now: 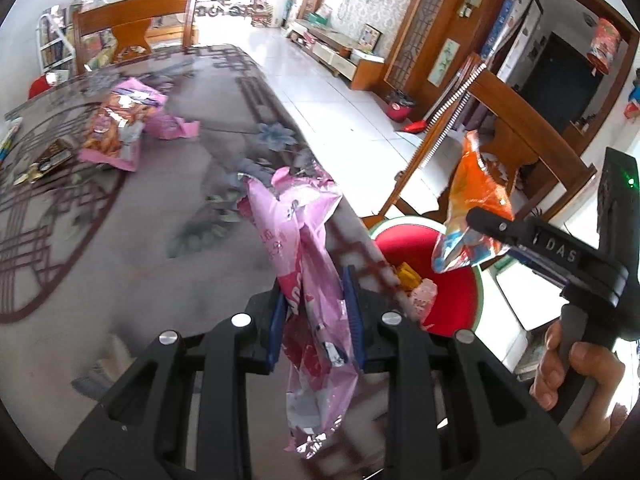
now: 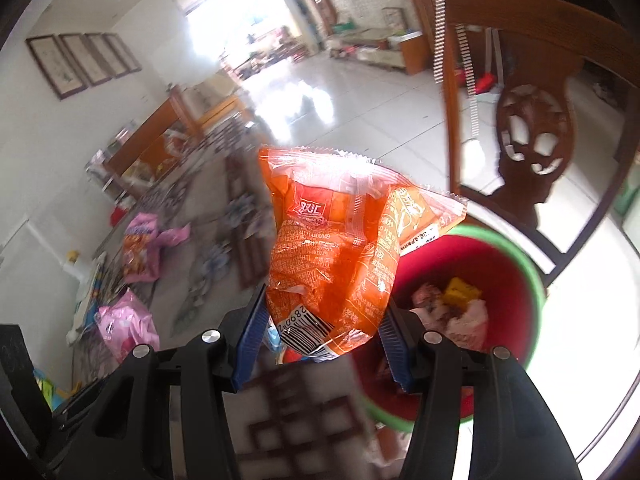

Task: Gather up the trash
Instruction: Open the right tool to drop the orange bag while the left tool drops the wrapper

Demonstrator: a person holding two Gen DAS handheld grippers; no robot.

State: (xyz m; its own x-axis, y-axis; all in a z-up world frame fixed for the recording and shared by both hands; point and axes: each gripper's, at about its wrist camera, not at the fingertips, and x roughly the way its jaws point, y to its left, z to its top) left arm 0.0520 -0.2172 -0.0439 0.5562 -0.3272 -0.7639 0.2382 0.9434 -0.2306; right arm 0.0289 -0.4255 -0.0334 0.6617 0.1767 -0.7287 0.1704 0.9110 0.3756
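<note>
My left tool (image 1: 316, 320) is clamped on a crumpled pink snack wrapper (image 1: 304, 256), held above the bench (image 1: 160, 240) edge. My right tool (image 2: 320, 344) grips an orange snack wrapper (image 2: 332, 248), hanging just over the near rim of the red trash bin (image 2: 516, 280), which sits on the floor beside the bench and already holds scraps. I judge this the carry-to-bin step. Next, each wrapper needs to hang over the bin mouth before its pads let go. More pink wrappers (image 1: 120, 128) wait farther along the bench.
</note>
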